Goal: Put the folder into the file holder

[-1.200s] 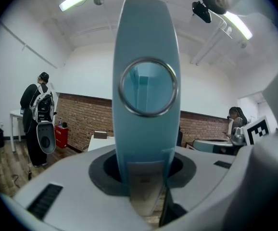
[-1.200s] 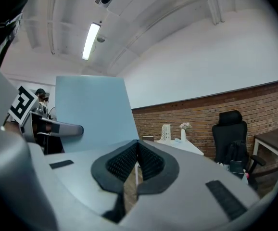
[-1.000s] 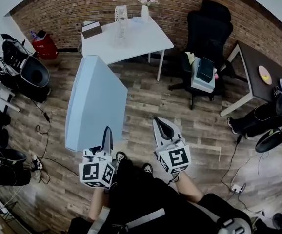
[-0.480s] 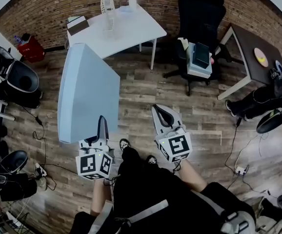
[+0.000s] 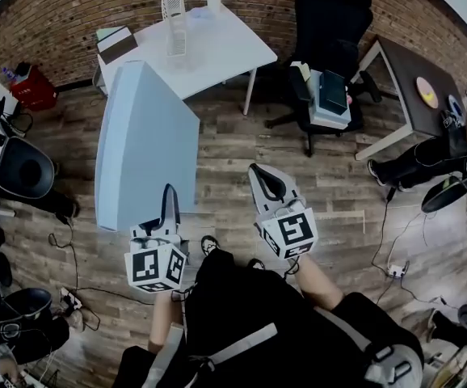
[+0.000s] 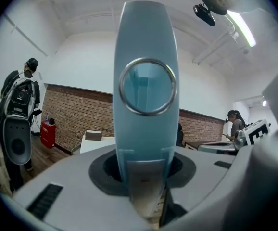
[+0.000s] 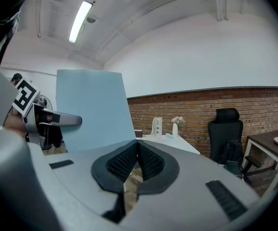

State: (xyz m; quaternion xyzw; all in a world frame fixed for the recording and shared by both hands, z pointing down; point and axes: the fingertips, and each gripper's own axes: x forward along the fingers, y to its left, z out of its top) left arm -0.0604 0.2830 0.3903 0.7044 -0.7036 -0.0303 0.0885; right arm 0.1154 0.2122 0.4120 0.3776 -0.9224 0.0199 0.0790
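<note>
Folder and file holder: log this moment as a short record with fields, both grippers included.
folder: light blue, carried on edge above the wooden floor, short of the white table
left hand-held gripper: shut on the folder's spine end
right hand-held gripper: jaws together, nothing between them
file holder: white mesh, standing at the table's far side
task status: folder not yet in the file holder
</note>
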